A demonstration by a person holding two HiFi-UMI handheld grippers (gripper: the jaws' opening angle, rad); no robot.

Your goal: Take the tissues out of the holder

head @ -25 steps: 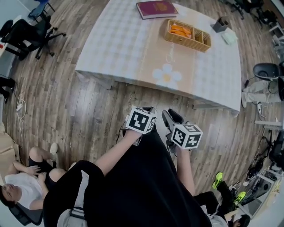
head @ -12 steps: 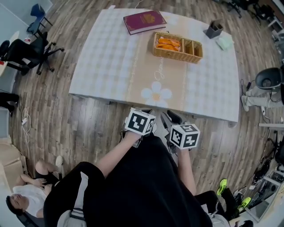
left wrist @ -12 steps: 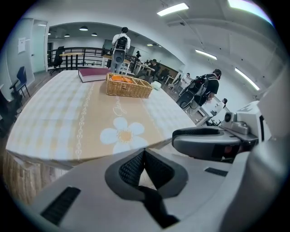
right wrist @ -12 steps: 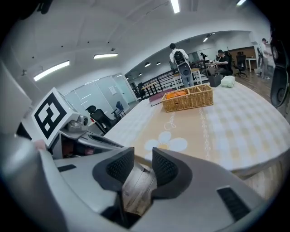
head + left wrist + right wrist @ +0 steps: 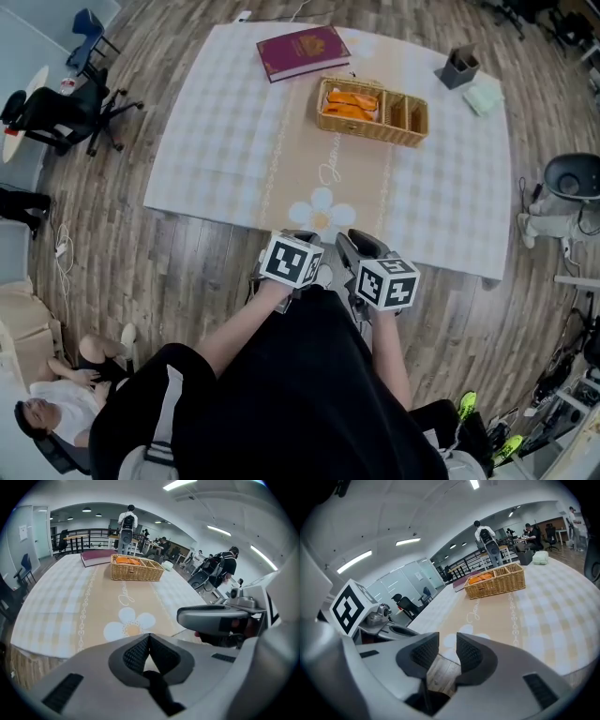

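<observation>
Left tool (image 5: pixel 149 637) is hanging with its jaws pressed together on nothing, low in the frame at the counter's (image 5: pixel 225 131) near edge; right tool (image 5: pixel 447 652) beside it is standing spread and empty. Higher up, a wicker basket (image 5: pixel 373 111) is sitting mid-counter, and the holder (image 5: pixel 458 67) is standing at the upper right, a pale green bundle (image 5: pixel 483 97) just beside it.

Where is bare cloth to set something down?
Widest: the left half of the checked tablecloth, left of the wicker basket and nearer than the maroon book. Also the near strip round the white flower print. Crowded: the far right corner, with the dark grey holder and a pale green bundle.
</observation>
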